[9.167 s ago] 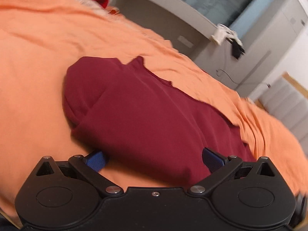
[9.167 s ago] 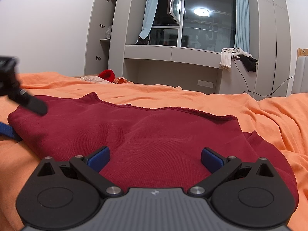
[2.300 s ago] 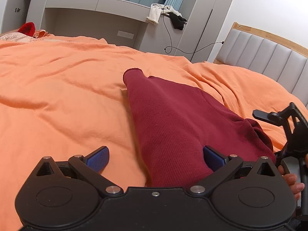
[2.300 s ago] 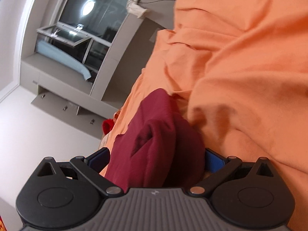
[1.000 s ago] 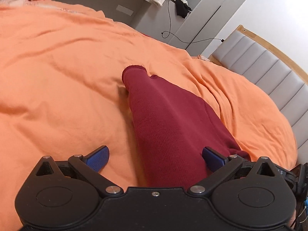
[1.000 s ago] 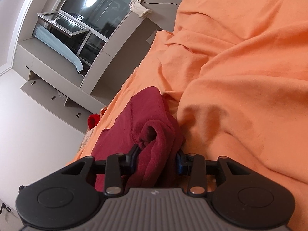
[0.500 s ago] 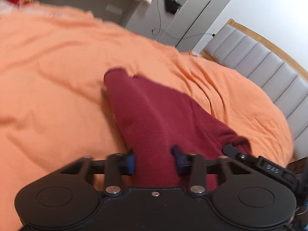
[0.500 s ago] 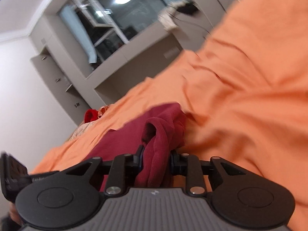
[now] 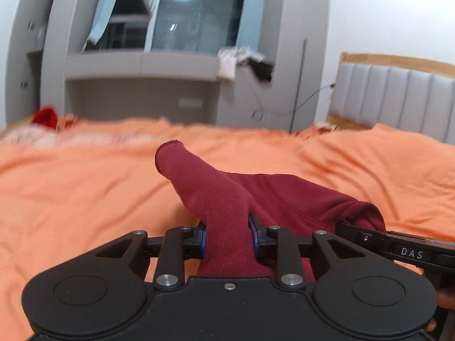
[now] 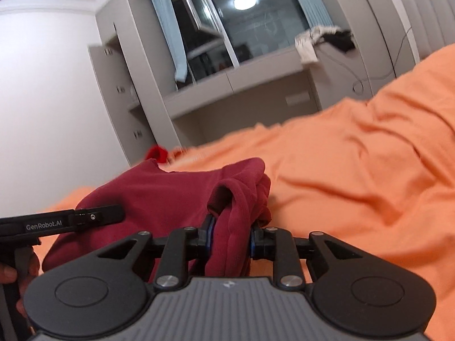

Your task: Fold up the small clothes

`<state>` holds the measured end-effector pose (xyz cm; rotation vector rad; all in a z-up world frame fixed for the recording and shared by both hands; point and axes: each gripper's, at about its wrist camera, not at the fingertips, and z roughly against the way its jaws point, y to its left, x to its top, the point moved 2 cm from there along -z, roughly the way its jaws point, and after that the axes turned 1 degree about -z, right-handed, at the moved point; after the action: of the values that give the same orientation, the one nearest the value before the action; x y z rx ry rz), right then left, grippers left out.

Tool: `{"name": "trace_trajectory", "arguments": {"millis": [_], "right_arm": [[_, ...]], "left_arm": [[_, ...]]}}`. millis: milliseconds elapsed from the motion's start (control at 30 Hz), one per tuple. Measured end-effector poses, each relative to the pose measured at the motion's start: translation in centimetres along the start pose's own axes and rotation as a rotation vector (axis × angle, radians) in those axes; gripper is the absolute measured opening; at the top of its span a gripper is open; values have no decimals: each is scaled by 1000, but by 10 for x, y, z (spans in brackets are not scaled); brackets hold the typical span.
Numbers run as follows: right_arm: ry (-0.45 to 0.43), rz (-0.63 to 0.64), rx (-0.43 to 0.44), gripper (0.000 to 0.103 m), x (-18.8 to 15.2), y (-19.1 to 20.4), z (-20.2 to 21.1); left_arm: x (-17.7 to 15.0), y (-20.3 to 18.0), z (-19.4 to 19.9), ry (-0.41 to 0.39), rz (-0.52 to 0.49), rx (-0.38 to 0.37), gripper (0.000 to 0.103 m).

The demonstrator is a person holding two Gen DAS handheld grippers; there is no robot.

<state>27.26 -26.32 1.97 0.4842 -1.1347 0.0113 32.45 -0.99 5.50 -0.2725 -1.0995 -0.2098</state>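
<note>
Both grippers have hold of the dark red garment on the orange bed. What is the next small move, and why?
Probably lift both ends together and carry them toward the far end to fold it in half. The left gripper and right gripper are each shut on the dark red garment, which lies long and narrow on the orange bedcover.

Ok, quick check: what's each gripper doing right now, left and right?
Left gripper: shut on the dark red garment.
Right gripper: shut on a bunched edge of the same garment.
</note>
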Motion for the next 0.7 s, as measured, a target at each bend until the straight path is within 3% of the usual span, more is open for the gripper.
{"name": "trace_trajectory", "arguments": {"millis": [100,300,367,433,567,700], "right_arm": [[19,-13,-3,27,-1,-1,3],[30,-12,-19,37,-8,-3,11],[21,2,-27,48,-8,-1,16],[5,27,-32,62,-10,2,26],[-26,101,-21,80,-17,15,55],[-71,140,-7,94,-26,29,90]], "left_arm": [[-10,11,-8,76,74,23,33],[-16,16,0,74,125,61,46],[-16,15,3,69,123,94,61],[-18,12,13,45,112,134,84],[-24,1,48,-33,92,184,100],[-38,-13,90,-96,50,224,102]]}}
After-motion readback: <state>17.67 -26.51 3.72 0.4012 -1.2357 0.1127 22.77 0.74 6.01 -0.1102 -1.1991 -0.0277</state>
